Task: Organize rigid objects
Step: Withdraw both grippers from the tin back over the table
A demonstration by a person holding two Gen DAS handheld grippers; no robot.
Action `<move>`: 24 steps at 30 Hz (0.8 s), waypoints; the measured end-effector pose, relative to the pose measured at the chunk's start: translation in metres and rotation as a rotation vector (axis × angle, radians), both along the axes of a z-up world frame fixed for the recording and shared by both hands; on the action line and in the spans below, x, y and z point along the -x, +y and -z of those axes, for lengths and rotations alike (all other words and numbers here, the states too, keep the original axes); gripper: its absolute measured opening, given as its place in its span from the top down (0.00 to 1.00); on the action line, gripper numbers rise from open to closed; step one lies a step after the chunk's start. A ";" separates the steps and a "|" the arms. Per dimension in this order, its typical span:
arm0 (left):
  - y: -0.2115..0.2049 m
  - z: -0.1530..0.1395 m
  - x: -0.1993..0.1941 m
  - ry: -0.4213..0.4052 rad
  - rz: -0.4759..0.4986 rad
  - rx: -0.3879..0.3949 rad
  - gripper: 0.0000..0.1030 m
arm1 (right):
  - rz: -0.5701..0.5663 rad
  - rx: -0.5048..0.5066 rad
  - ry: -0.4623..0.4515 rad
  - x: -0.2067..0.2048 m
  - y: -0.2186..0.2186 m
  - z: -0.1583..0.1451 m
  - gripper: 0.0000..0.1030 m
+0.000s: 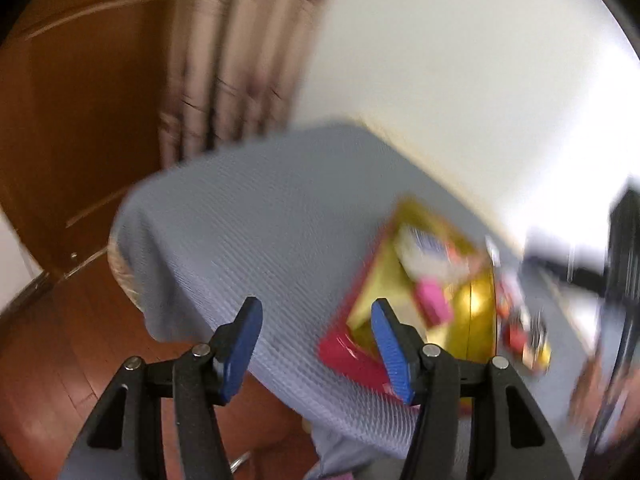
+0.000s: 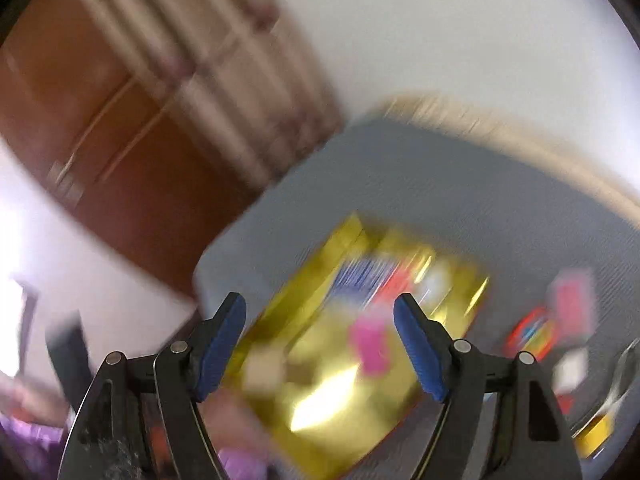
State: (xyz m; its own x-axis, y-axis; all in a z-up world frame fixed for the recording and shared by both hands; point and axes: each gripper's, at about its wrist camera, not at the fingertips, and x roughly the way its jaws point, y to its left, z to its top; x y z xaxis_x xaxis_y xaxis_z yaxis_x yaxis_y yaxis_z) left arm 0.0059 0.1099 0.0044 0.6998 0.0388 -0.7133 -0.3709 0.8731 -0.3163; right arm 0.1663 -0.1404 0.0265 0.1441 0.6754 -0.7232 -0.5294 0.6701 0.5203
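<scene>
Both views are heavily motion-blurred. A gold-lined box (image 2: 360, 344) with red outer walls sits on a table under a grey-blue cloth (image 1: 240, 216). Inside it lie a pink block (image 2: 370, 344) and smeared blue, white and red packages, unreadable. The left gripper (image 1: 316, 344) and the right gripper (image 2: 320, 340) hover above, jaws spread, nothing between them. Loose items (image 1: 524, 332) beside the box blur together.
</scene>
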 end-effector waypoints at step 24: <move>-0.028 0.006 -0.010 0.050 0.071 -0.142 0.43 | 0.336 -0.053 -0.053 0.021 -0.031 0.022 0.46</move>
State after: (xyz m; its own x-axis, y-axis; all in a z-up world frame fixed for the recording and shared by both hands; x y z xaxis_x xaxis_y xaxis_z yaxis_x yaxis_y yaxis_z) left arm 0.0163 0.0821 -0.0017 0.6682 0.0936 -0.7381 -0.3187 0.9324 -0.1703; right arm 0.1456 -0.1710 0.0049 0.4014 0.6203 -0.6739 -0.3111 0.7844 0.5366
